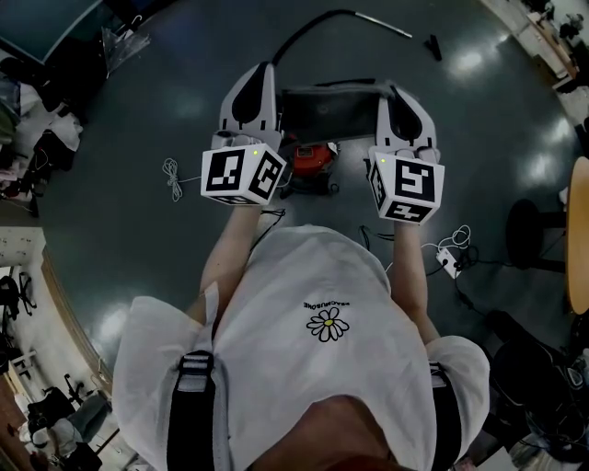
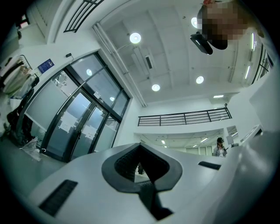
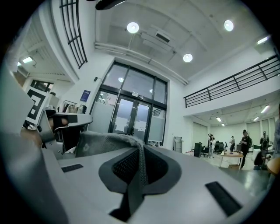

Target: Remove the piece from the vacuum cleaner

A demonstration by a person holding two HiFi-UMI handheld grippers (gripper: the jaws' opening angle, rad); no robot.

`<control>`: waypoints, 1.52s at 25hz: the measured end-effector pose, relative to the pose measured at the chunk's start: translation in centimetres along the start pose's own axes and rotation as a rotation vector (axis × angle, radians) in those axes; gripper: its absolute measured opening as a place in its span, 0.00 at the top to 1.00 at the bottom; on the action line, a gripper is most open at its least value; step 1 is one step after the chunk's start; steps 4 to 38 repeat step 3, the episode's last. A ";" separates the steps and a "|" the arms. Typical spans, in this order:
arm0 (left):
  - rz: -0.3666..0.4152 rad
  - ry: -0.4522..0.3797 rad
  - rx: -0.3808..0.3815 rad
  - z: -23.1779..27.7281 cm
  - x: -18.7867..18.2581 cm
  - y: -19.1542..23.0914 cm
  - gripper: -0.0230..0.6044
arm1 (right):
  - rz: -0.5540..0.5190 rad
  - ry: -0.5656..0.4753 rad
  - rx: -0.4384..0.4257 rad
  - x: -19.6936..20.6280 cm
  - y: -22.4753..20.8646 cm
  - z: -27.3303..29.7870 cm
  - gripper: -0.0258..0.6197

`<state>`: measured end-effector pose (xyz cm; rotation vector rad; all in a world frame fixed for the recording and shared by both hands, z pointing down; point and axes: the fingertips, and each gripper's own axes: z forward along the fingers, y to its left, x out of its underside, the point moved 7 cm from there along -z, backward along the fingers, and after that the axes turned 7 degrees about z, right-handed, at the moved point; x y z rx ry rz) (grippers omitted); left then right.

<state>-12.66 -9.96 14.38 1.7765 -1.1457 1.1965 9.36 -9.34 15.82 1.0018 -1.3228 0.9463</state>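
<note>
On the glossy dark grey floor [image 1: 156,83] below your raised arms sits the red, rounded vacuum cleaner canister [image 1: 311,158]. It shows in the gap between the two marker cubes.

Piece: the dark grey mesh fabric piece [image 1: 336,109] hangs just beyond the canister in the head view, stretched sideways between your two tools and clear of the canister.

Right gripper [image 3: 141,148]: jaws fully together on one edge of the mesh. The cloth is pinched between the pads and trails off towards your other tool.

Left gripper [image 2: 140,148]: pads meet at the tips, with only a thin sliver of light lower down. No cloth shows between them in its own view. Whether the far edge of the mesh touches this tool, you cannot tell from the head view.

Other items:
- A thin black hose [image 1: 308,26] arcs away beyond the canister to a silver metal wand [image 1: 385,25].
- A coiled white cable [image 1: 172,177] lies left of the canister.
- A white power strip [image 1: 448,261] lies to its right, nearer you.
</note>
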 end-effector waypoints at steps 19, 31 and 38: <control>0.001 -0.002 0.003 0.3 0.1 -0.4 0.96 | 0.002 -0.002 0.004 0.0 -0.5 -0.1 0.92; 0.001 -0.002 0.003 0.3 0.1 -0.4 0.96 | 0.002 -0.002 0.004 0.0 -0.5 -0.1 0.92; 0.001 -0.002 0.003 0.3 0.1 -0.4 0.96 | 0.002 -0.002 0.004 0.0 -0.5 -0.1 0.92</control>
